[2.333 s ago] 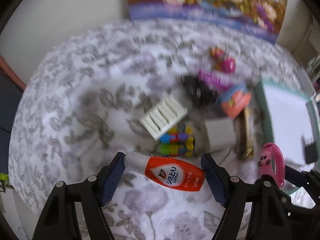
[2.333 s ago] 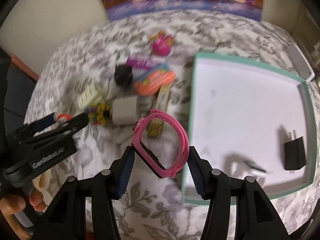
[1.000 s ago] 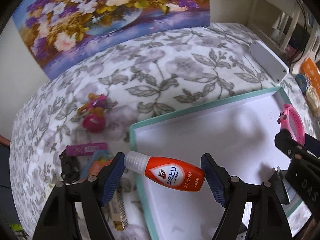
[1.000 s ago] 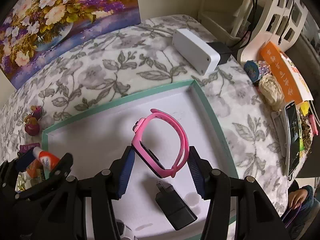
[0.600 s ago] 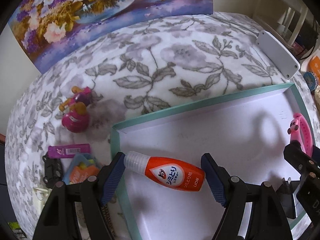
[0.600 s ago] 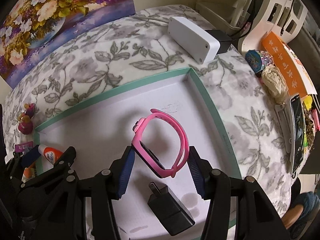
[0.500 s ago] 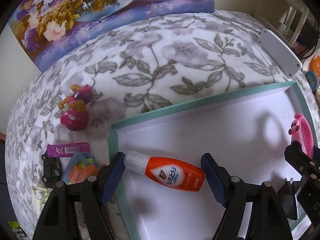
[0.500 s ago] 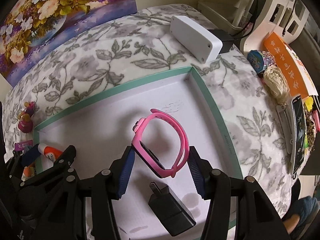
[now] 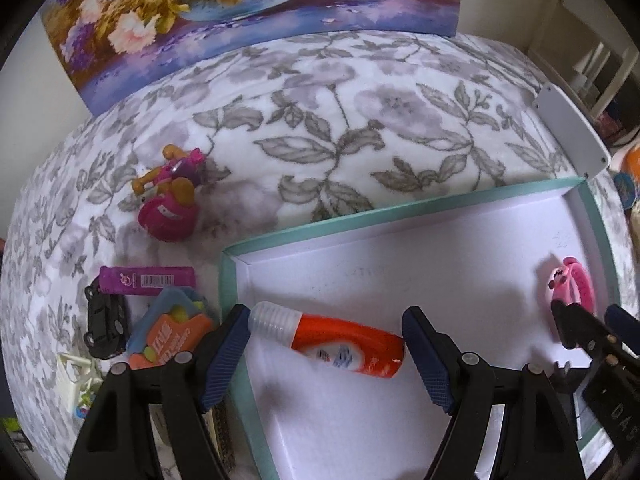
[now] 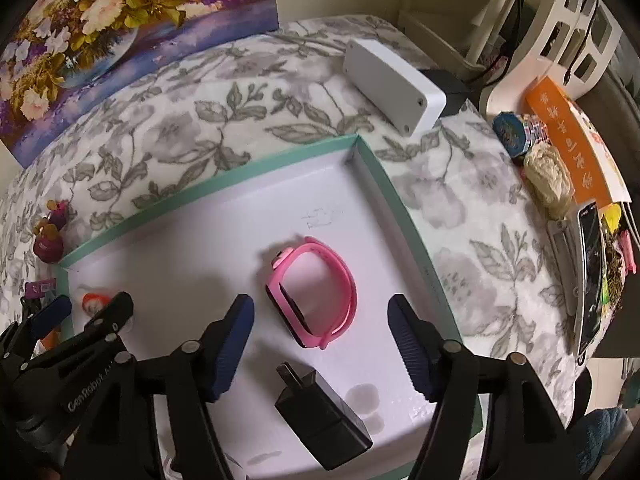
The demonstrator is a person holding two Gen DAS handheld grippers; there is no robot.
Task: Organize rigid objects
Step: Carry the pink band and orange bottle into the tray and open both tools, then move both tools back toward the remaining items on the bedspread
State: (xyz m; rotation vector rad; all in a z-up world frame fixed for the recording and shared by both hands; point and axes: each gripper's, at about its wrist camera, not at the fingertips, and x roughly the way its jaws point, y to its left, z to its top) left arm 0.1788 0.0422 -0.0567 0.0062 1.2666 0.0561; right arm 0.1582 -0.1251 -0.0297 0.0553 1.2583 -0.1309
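As both grippers hang over the tray (image 10: 372, 168), the step in hand looks like the drop-off. Left gripper (image 9: 326, 344): jaws released, bottle (image 9: 332, 340) lying between them on the tray floor, near its 9 o'clock wall, apart from both pads as far as can be told. Right gripper (image 10: 320, 320): jaws released, pink watch (image 10: 314, 300) loose just ahead of them, black charger (image 10: 324, 416) at its 6 o'clock. Next move, likely: lift clear, go for the clutter left of the tray, perhaps the pink toy (image 9: 170, 208).
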